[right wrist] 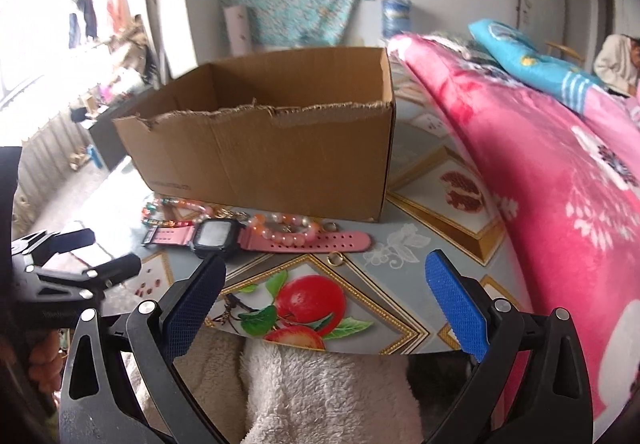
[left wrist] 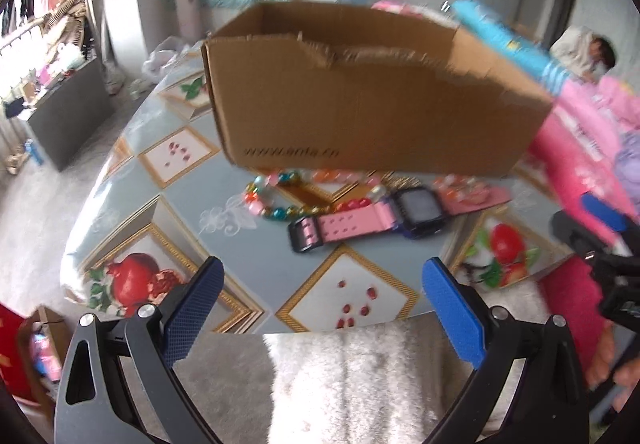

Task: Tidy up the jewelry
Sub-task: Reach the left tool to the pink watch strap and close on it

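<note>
L gripper [left wrist: 322, 284]: you've got it wide open, nothing between the blue pads, hovering over the near edge of the table [left wrist: 168, 204]; right view shows it too, low at the left, fingers apart
R gripper [right wrist: 326, 284]: also spread wide & empty, above the apple print at the near table edge
Watch [right wrist: 218, 238]: pink strap, dark square face, lying flat in front of the box; ahead of both your grippers, not touching either. In R view it's up & left of centre between the fingers; in L view up & a bit right
Multicolour bead bracelet [left wrist: 276, 196]: on the table just left of the watch, close against the box front, well ahead of L gripper
Pink/orange bead bracelet [right wrist: 286, 228]: lies on top of the watch's right strap, ahead of R gripper
Small gold ring [right wrist: 336, 258]: on the cloth just in front of the strap, closest jewelry item to R gripper, still clear of the pads
Cardboard box [right wrist: 264, 148]: open top, torn front rim, behind all the jewelry; inside mostly hidden
Pink floral blanket [right wrist: 540, 164]: piled at the right of the table, blue cloth on top
L view: blurred, small detail unclear
Near edge: white fluffy fabric [right wrist: 320, 392] under both grippers
</note>
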Demonstrator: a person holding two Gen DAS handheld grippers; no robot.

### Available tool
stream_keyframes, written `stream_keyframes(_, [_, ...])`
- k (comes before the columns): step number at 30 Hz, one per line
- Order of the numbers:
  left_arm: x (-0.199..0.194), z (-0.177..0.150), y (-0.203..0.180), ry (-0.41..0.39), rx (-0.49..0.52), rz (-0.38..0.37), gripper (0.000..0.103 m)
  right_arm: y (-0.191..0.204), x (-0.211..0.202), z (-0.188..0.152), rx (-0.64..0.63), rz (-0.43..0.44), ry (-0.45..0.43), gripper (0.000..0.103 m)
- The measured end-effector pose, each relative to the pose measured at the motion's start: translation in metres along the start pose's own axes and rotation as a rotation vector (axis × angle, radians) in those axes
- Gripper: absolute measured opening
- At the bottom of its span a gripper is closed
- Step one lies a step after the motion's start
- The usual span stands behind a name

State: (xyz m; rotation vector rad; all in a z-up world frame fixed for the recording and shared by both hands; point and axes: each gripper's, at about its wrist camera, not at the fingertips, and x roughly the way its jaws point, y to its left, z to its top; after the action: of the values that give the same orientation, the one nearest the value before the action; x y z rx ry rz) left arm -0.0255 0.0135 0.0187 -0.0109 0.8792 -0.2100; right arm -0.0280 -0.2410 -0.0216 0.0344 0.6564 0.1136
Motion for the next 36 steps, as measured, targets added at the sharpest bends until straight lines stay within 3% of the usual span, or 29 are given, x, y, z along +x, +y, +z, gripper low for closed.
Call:
stream_keyframes(5, [-0.003,0.002,0.004,-0.017,-0.013,-0.044,0.097,0.006,0.004,0.006,-0.054,0.067,-0.014,0.095])
stream_keyframes(11, [0.003,0.002,0.013,-0.055,-0.021,-0.089,0.097,0.041,0.021,0.015,-0.215,0.239,-0.013,0.078])
stream_keyframes(17, [0.002,0.0,0.026,-0.109,-0.018,-0.105,0.096,0.078,0.057,0.022,-0.381,0.367,0.044,0.069])
stream_keyframes(24, [0.009,-0.005,0.032,-0.1,0.029,-0.102,0.071,0.095,0.091,0.017,-0.541,0.371,0.124,0.067])
stream_keyframes(28, [0.017,-0.007,0.033,-0.071,0.05,-0.121,0.056,0.098,0.104,0.012,-0.592,0.348,0.174,0.053])
stream_keyframes(36, [0.017,-0.014,0.014,-0.052,0.191,-0.118,0.053,0.095,0.094,0.002,-0.611,0.385,0.203,0.052])
